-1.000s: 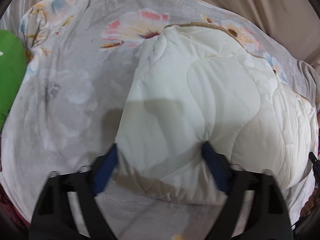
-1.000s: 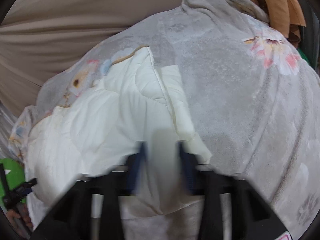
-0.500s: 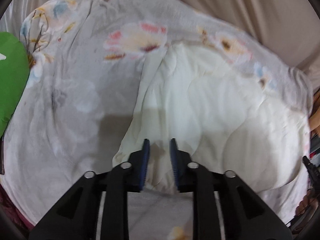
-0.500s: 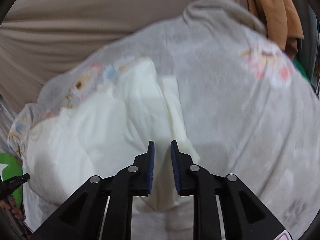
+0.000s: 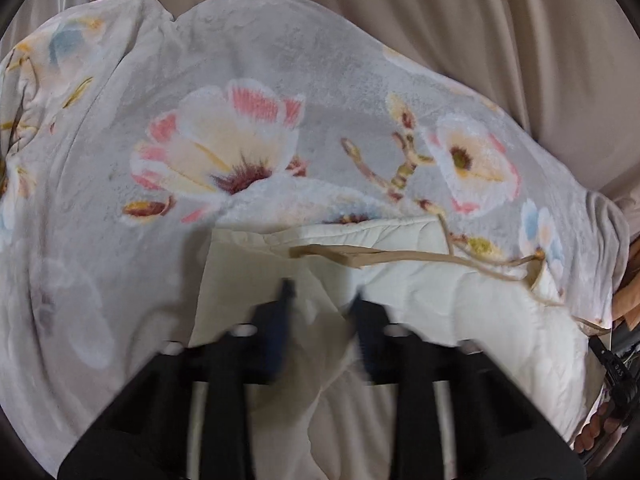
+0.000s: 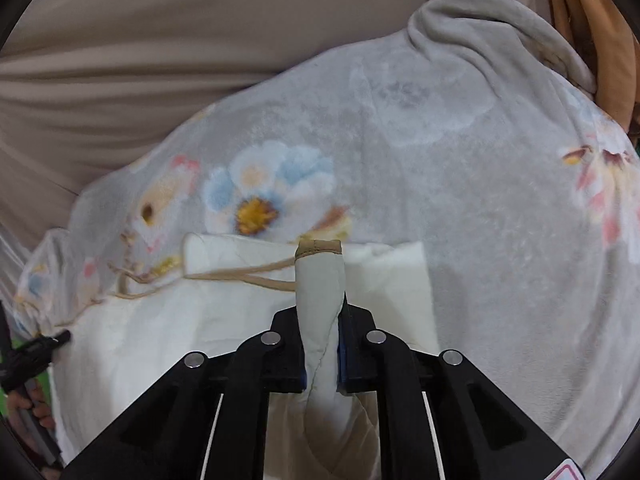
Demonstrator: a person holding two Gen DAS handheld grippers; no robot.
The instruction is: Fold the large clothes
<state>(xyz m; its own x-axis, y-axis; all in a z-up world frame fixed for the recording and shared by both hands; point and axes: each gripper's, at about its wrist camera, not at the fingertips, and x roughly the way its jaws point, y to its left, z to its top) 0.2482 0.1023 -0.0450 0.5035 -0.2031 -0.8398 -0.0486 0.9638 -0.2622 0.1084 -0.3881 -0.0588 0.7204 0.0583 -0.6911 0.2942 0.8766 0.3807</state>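
Both grippers hold the quilt (image 6: 168, 344): right gripper (image 6: 320, 322) pinching its edge, left gripper (image 5: 322, 300) blurred, parted.

Soft, even indoor light is falling; fisheye edges are bending and darkening, while the left gripper (image 5: 320, 300) is smearing with motion blur.

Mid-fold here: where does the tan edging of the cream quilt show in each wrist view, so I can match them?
Left wrist: the tan edging runs across the centre toward the right, just beyond the blurred left gripper.
Right wrist: it caps the fold at centre and trails left, with the right gripper shut on the quilt.
Shared landmark: blue flower.
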